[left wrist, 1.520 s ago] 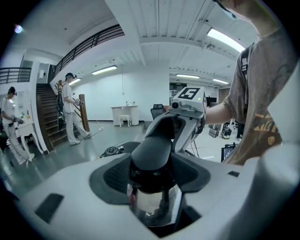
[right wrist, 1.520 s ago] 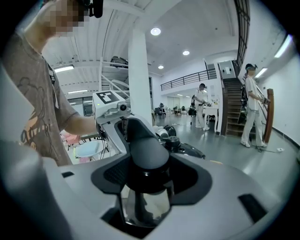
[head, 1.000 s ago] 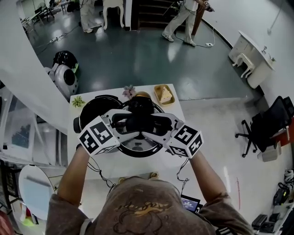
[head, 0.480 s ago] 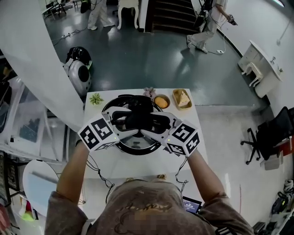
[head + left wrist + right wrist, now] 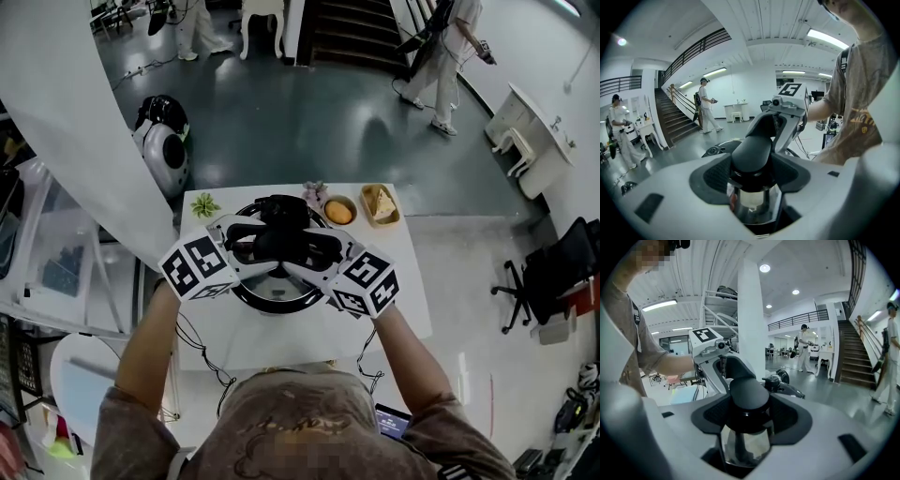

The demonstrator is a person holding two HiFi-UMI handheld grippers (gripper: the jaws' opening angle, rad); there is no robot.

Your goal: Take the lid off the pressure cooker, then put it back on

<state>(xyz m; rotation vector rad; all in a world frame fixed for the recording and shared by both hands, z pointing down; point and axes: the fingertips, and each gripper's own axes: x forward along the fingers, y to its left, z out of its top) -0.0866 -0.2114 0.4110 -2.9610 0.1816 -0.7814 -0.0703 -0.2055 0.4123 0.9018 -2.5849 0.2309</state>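
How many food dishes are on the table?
2. A round bowl and a square basket sit side by side at the far edge, right of the cooker. Others may be hidden.

Left claw [image 5: 751, 174]: pale grey shell, black textured pads. Right claw [image 5: 745, 414]: same grey and black. Cubes on both claws: black squares on white.
Lid handle [image 5: 279, 236]: matte black. Lid [image 5: 272, 287]: bright steel with sheen. Pressure cooker [image 5: 281, 308]: dark rim.
Tabletop [image 5: 405, 302]: white.
Bowl [image 5: 339, 212], 1 o'clock of cooker: tan, orange filling. Tray [image 5: 380, 204]: tan, pale yellow piece inside.
Sprig [image 5: 204, 205], 11 o'clock: green.
Floor [image 5: 281, 122]: glossy dark blue-grey.
Shirt [image 5: 300, 427]: grey-brown, darker print.
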